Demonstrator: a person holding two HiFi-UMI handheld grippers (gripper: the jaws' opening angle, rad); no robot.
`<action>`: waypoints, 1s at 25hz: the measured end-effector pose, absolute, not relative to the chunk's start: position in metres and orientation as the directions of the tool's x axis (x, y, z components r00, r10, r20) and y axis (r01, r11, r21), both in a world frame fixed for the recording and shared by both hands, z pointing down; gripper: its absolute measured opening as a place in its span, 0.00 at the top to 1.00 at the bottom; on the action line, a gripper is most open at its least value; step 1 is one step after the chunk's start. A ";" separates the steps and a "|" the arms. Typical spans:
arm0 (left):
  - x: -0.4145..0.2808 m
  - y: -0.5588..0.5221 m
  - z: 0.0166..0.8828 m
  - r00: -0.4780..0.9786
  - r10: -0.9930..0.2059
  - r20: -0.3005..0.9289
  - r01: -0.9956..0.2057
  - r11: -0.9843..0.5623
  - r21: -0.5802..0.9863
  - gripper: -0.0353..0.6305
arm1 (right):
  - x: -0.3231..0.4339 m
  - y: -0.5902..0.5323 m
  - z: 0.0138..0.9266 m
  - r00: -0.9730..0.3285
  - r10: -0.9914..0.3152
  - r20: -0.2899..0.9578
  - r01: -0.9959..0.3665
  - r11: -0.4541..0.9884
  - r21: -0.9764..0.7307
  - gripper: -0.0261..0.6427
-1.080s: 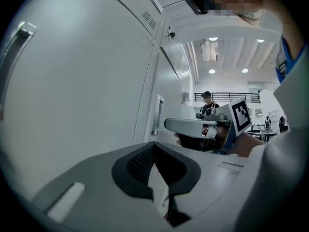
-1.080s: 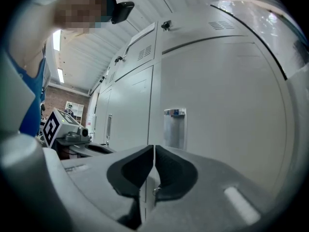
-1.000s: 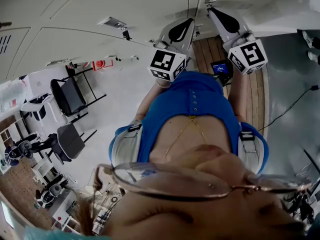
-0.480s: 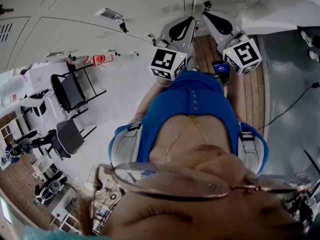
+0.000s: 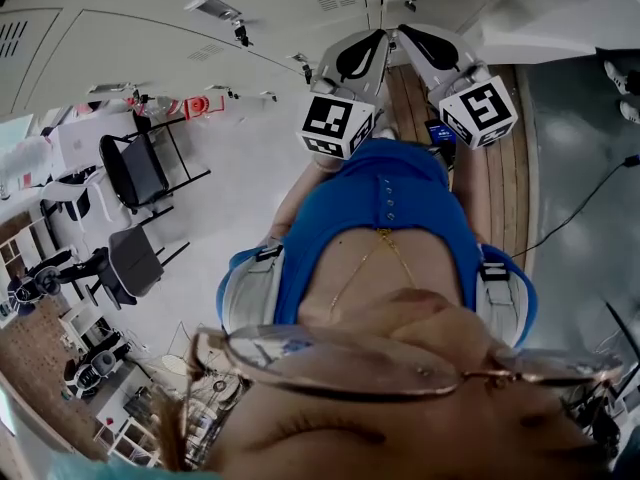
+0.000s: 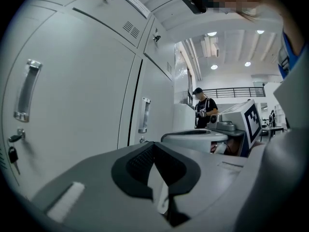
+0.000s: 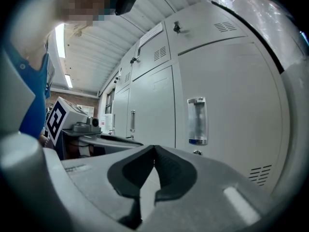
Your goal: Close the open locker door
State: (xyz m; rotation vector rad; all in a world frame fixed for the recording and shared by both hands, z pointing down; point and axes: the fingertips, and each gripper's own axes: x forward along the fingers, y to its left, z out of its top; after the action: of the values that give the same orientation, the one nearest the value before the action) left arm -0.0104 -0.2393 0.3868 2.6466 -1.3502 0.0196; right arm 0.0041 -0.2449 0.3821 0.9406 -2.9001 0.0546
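Note:
A row of grey locker doors [image 5: 150,38] runs across the top of the head view. Every door I can see looks shut; I cannot tell which one stands open. My left gripper [image 5: 378,38] and right gripper [image 5: 405,32] are side by side just in front of the lockers, tips close together. The left gripper [image 6: 154,145] is shut and empty beside a door with a clear handle [image 6: 26,91] and hanging keys [image 6: 13,154]. The right gripper [image 7: 154,148] is shut and empty, and a door with a handle [image 7: 196,121] is to its right.
Two black folding chairs [image 5: 140,168] stand on the pale floor at the left. A wooden strip [image 5: 505,168] and a cable [image 5: 580,213] lie at the right. A person in black [image 6: 205,110] stands far off in the left gripper view.
Both grippers have drifted slightly towards the lockers, the right one edging closer to the left. The jaws stay shut.

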 end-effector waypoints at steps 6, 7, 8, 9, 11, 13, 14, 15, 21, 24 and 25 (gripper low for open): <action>-0.008 -0.227 0.391 0.571 -0.815 0.100 -0.818 -0.556 0.145 0.96 | 0.008 -0.231 0.384 -0.821 -0.562 0.105 -0.565 0.825 -0.005 0.96; -0.007 -0.226 0.391 0.569 -0.816 0.101 -0.820 -0.554 0.145 0.96 | 0.008 -0.229 0.383 -0.823 -0.558 0.105 -0.561 0.828 -0.003 0.96; -0.007 -0.224 0.391 0.567 -0.818 0.101 -0.822 -0.551 0.145 0.96 | 0.009 -0.227 0.382 -0.826 -0.554 0.104 -0.557 0.831 -0.001 0.96; -0.006 -0.222 0.390 0.565 -0.819 0.101 -0.823 -0.550 0.144 0.96 | 0.010 -0.225 0.382 -0.829 -0.550 0.105 -0.553 0.833 0.000 0.96; -0.004 -0.219 0.389 0.561 -0.822 0.100 -0.826 -0.546 0.141 0.96 | 0.011 -0.220 0.381 -0.833 -0.543 0.109 -0.546 0.838 0.002 0.96; -0.004 -0.215 0.389 0.557 -0.824 0.101 -0.828 -0.542 0.141 0.96 | 0.012 -0.217 0.382 -0.837 -0.536 0.108 -0.539 0.842 0.002 0.96; -0.004 -0.214 0.390 0.555 -0.826 0.102 -0.830 -0.540 0.141 0.96 | 0.012 -0.215 0.382 -0.840 -0.532 0.107 -0.535 0.845 0.002 0.96; -0.003 -0.213 0.390 0.553 -0.827 0.103 -0.831 -0.539 0.140 0.96 | 0.012 -0.213 0.382 -0.842 -0.529 0.107 -0.531 0.847 0.002 0.96; -0.003 -0.207 0.392 0.546 -0.831 0.106 -0.836 -0.532 0.131 0.96 | 0.010 -0.206 0.382 -0.853 -0.509 0.113 -0.512 0.859 0.009 0.96; -0.002 -0.205 0.391 0.542 -0.833 0.109 -0.839 -0.529 0.129 0.96 | 0.009 -0.203 0.383 -0.857 -0.502 0.121 -0.504 0.864 0.013 0.96; -0.002 -0.204 0.391 0.541 -0.834 0.109 -0.839 -0.528 0.128 0.96 | 0.009 -0.203 0.383 -0.858 -0.499 0.122 -0.501 0.865 0.015 0.96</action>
State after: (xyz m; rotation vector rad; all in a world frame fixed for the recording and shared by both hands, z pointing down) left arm -0.0024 -0.2042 0.3908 2.6094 -1.4293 0.0513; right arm 0.0088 -0.2026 0.3828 0.7849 -2.9152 0.0264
